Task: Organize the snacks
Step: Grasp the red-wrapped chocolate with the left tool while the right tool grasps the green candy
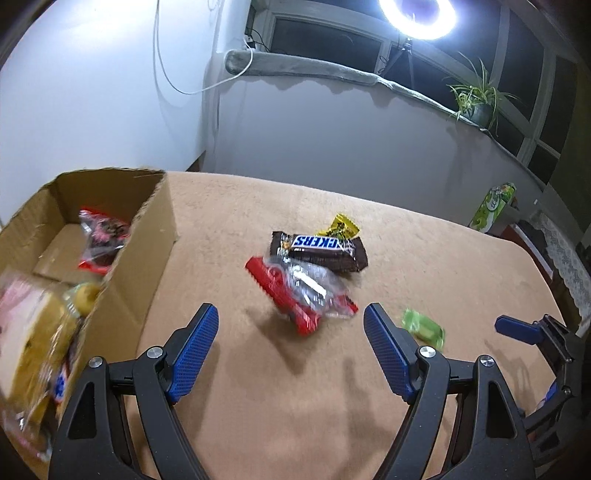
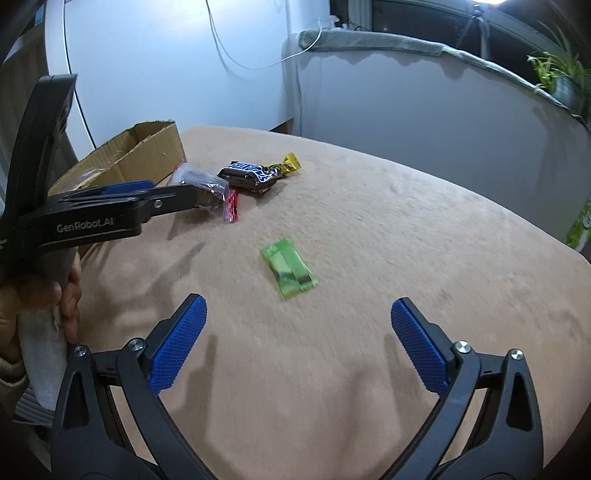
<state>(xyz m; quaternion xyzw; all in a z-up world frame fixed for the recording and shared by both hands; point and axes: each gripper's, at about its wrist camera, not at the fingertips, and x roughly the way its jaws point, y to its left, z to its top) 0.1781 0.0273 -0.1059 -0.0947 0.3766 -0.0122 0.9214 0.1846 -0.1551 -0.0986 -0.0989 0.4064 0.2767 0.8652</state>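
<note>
Tan cloth table [image 2: 406,229], box [image 1: 147,236] at left. Left gripper [image 1: 291,339] jaws apart, red packet [image 1: 299,295] just ahead between them. Right gripper [image 2: 295,332] jaws apart; green candy [image 2: 289,271] ahead, long axis diagonal.

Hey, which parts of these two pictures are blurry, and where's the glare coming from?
Left wrist view: the snacks in the cardboard box smear at the left edge, the red packet is slightly blurred, and the ring light blows out at top. Right wrist view: the green candy is soft; only a sliver of glare at top right.
</note>
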